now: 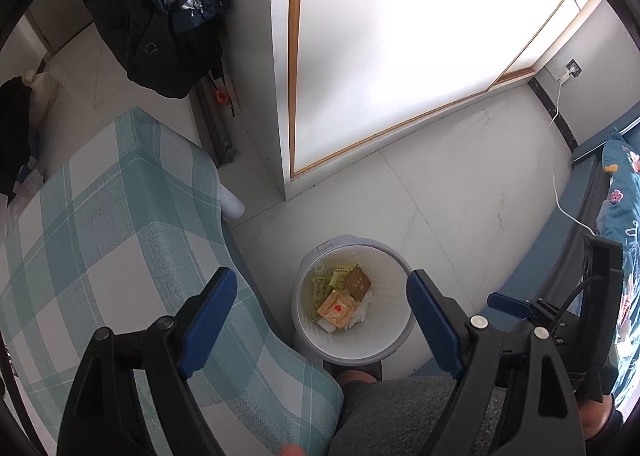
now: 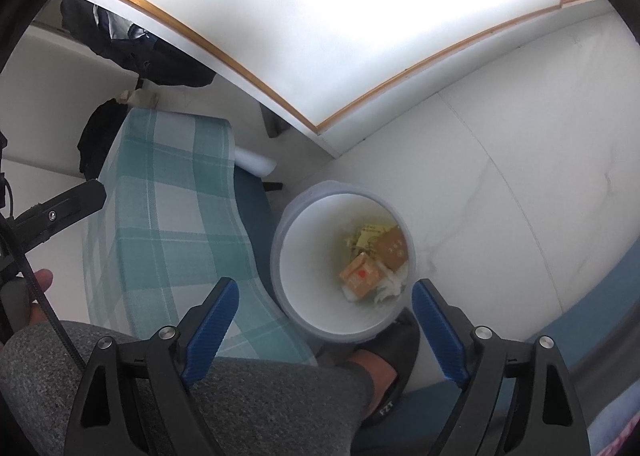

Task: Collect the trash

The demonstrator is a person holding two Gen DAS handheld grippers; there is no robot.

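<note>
Floor of pale shiny tile (image 1: pixel 460 183) fills most of both views. A big white cupboard door with a thin wooden edge (image 1: pixel 400 35) stands at twelve o'clock. A long seat with a green and white checked cloth cover (image 1: pixel 112 223) runs from nine o'clock down to six o'clock. A dark coat (image 1: pixel 160 35) hangs at eleven o'clock. A leg in grey trousers (image 2: pixel 260 404) sits at six o'clock, with a foot in a black slipper (image 2: pixel 394 368) touching the bin.

The round white plastic trash bin (image 1: pixel 392 344) stands on the floor just beside the seat. Inside it lie an orange packet (image 1: pixel 336 310), a brown packet (image 1: pixel 358 282), yellow wrappers (image 1: pixel 328 282) and white crumpled paper (image 1: pixel 362 314).

The left gripper (image 1: pixel 322 310) hangs over the bin, its blue fingers (image 1: pixel 210 316) spread wide and pinching nothing. The right gripper (image 2: pixel 326 324) hangs there too, fingers (image 2: pixel 438 330) spread wide and bare.
</note>
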